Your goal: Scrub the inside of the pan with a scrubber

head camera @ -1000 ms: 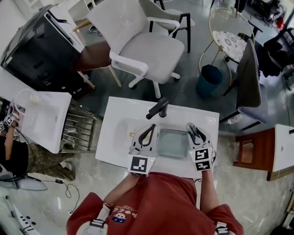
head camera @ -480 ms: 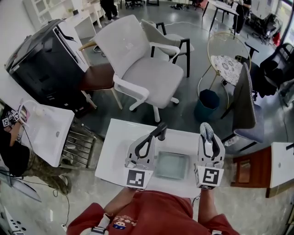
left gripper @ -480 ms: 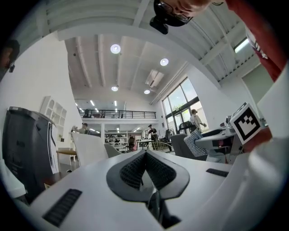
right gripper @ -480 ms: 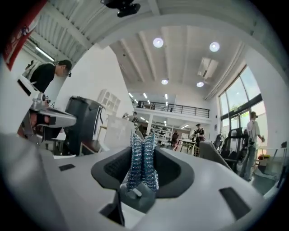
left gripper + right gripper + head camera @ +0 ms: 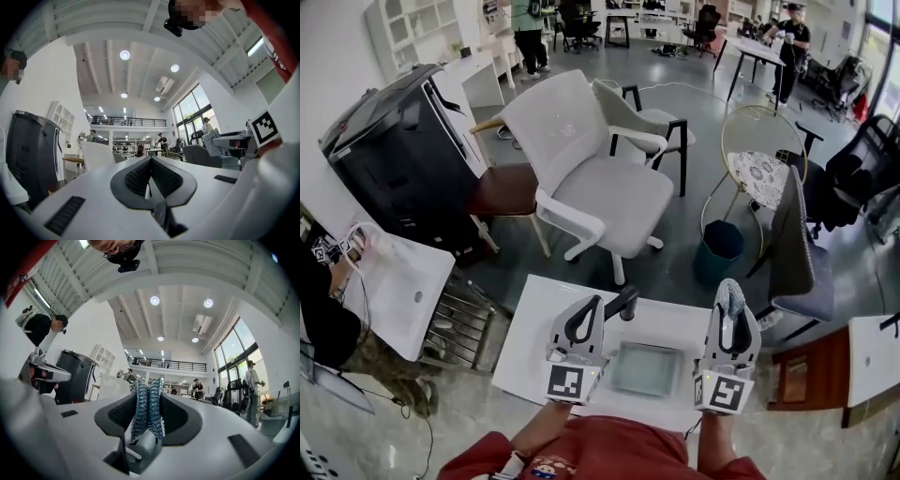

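Observation:
A square grey-green pan lies in the white sink counter, between my two grippers in the head view. My left gripper is at the pan's left, raised and pointing away from it, jaws shut with nothing between them. In the left gripper view its pads meet at the tips, and this gripper faces the room and ceiling. My right gripper is lifted at the pan's right, shut on a blue mesh scrubber. The scrubber fills that gripper.
A black faucet stands at the counter's far edge beside the left gripper. Beyond are a white swivel chair, a blue bin, a dark chair at right and a wire rack at left.
Both grippers have lifted up and away from the pan, the right one carrying the scrubber. The head view has tilted up, showing more of the room.

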Motion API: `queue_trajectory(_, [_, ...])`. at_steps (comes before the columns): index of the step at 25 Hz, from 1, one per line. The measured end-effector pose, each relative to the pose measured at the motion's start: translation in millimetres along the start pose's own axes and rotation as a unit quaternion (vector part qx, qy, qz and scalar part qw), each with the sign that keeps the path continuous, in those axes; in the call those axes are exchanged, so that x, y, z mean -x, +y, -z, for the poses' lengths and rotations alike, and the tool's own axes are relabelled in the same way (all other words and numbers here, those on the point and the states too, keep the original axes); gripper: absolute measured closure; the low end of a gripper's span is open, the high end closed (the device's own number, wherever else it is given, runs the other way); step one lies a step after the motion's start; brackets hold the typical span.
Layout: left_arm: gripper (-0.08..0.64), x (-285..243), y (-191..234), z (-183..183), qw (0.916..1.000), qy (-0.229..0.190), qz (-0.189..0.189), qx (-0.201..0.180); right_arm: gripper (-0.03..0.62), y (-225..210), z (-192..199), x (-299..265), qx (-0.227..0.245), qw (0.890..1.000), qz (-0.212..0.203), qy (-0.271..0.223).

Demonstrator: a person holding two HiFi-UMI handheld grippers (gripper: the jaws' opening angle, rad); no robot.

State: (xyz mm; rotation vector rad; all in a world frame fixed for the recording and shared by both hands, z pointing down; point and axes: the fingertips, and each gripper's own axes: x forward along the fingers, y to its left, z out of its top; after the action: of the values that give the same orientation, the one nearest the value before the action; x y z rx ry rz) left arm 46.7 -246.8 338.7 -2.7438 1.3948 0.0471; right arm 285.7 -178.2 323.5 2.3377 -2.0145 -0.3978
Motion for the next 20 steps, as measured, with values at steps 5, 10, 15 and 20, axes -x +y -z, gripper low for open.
queue_trajectory(5, [0.546,0,3,-8,0.9995,-0.031,-0.005,-0.004,0.423,1,1,1,0.012,1.000,0.002,0.004])
queue_trajectory(10, [0.546,6,3,-7,0.9998,-0.019,-0.008,0.000,0.426,7,0,2,0.024,1.000,-0.007,0.008])
queue_trajectory(15, [0.546,6,5,-12,0.9991,-0.040,-0.012,0.001,0.426,11,-1,1,0.026,1.000,-0.014,0.009])
queue_trajectory(20, [0.546,10,3,-7,0.9998,-0.015,-0.009,0.006,0.426,11,-2,1,0.027,1.000,-0.015,0.007])
